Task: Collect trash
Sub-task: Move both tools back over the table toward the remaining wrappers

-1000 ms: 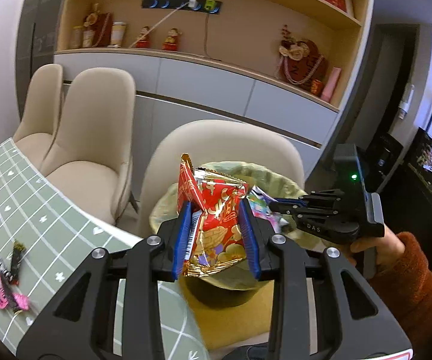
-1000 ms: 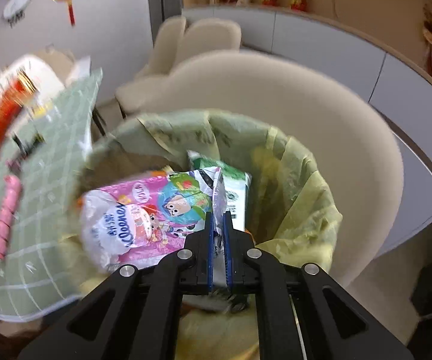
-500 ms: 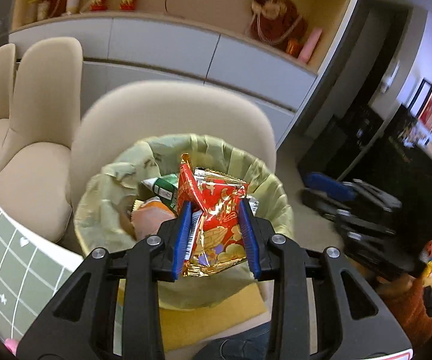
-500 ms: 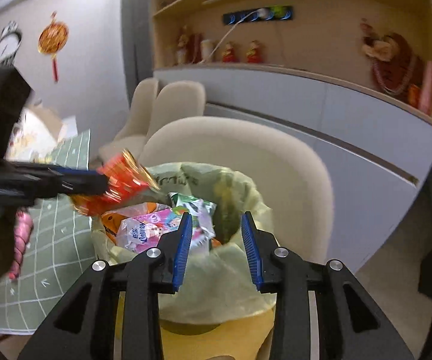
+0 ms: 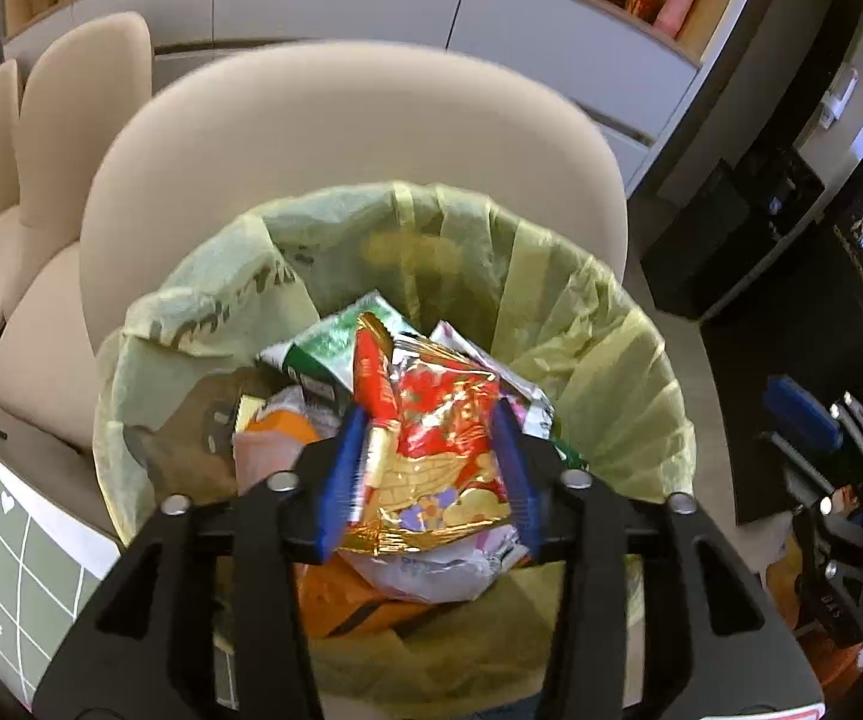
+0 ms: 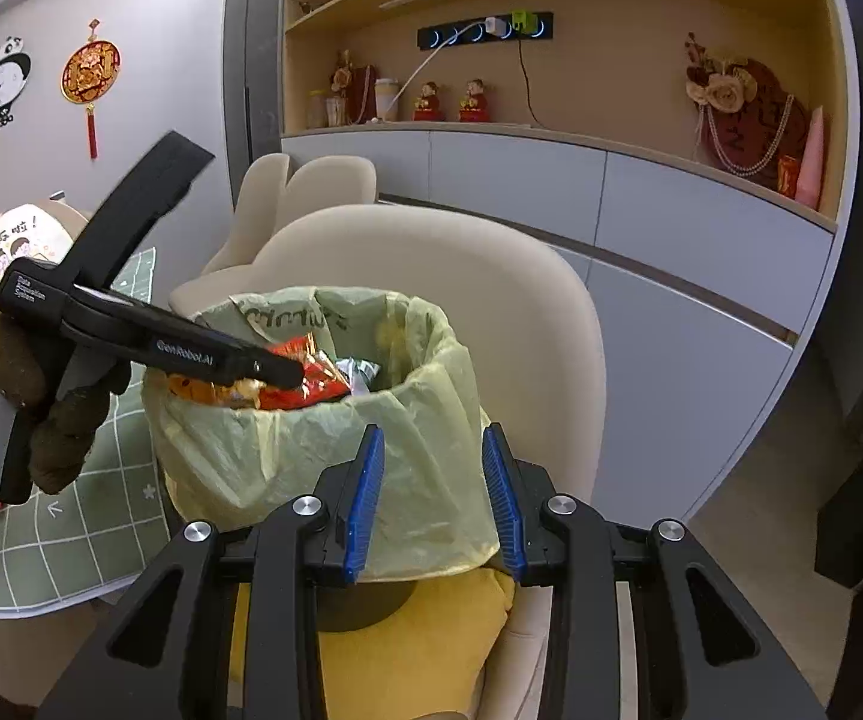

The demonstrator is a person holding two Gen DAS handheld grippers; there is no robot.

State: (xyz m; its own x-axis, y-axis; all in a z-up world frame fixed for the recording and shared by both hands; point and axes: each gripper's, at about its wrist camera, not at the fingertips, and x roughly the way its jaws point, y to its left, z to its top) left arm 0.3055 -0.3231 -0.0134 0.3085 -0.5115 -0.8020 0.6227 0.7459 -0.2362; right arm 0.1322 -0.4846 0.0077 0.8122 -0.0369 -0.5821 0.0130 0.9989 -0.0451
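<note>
The red snack bag is now low over the bin, right on top of the other wrappers; a second ago it was held higher. The left gripper squeezes it between both fingers. A beige chair stands behind the bin. The right gripper has pulled back, tips wide apart and holding nothing, and looks a bit blurry from the left.

We see a red & gold snack wrapper, crinkled foil, held upright betw. the left tongs' blue pads, just over the bin's mouth. Bin is lined w/ a pale yellow-green bag, nearly full: green packet, orange wrapper, white plastic under the red one
</note>
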